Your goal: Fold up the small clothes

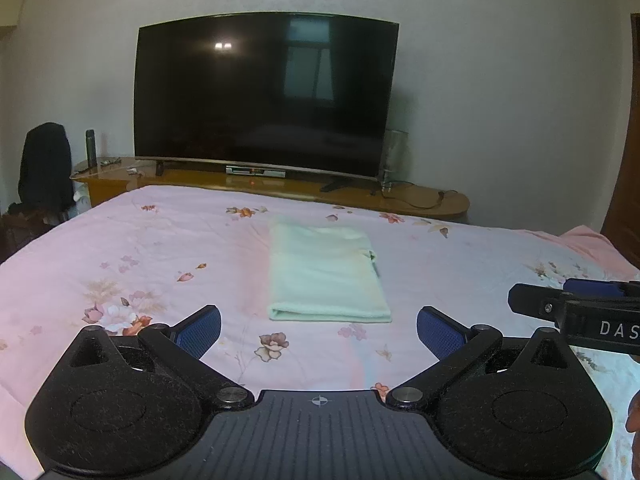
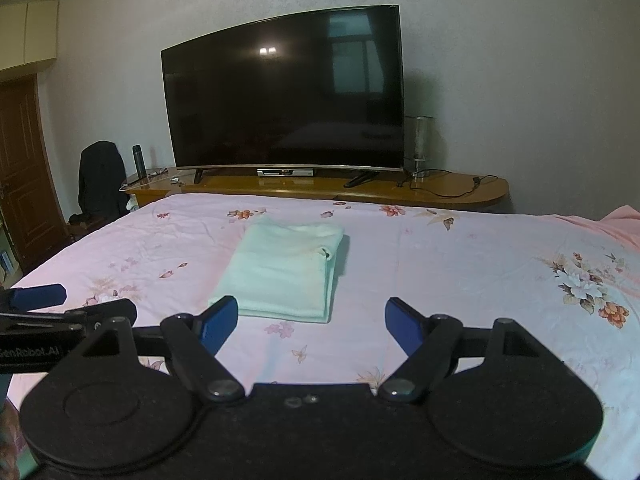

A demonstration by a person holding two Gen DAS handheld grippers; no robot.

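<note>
A pale green garment [image 1: 326, 274] lies folded into a neat rectangle on the pink flowered bedspread [image 1: 160, 248]; the right wrist view shows the same garment [image 2: 284, 270] just ahead and left of centre. My left gripper [image 1: 319, 330] hovers short of the garment's near edge, open, with nothing between its blue pads. My right gripper [image 2: 312, 322] is likewise open and empty, its left fingertip close to the garment's near corner but apart from it. Each gripper shows at the edge of the other's view: the right gripper [image 1: 576, 304], the left gripper [image 2: 40, 300].
A large dark television [image 1: 264, 96] stands on a wooden console [image 1: 280, 184] beyond the bed's far edge, with a bottle [image 1: 90, 146], a lamp [image 2: 418, 144] and cables. A dark jacket on a chair [image 1: 44, 168] sits left. A brown door [image 2: 24, 168] is at far left.
</note>
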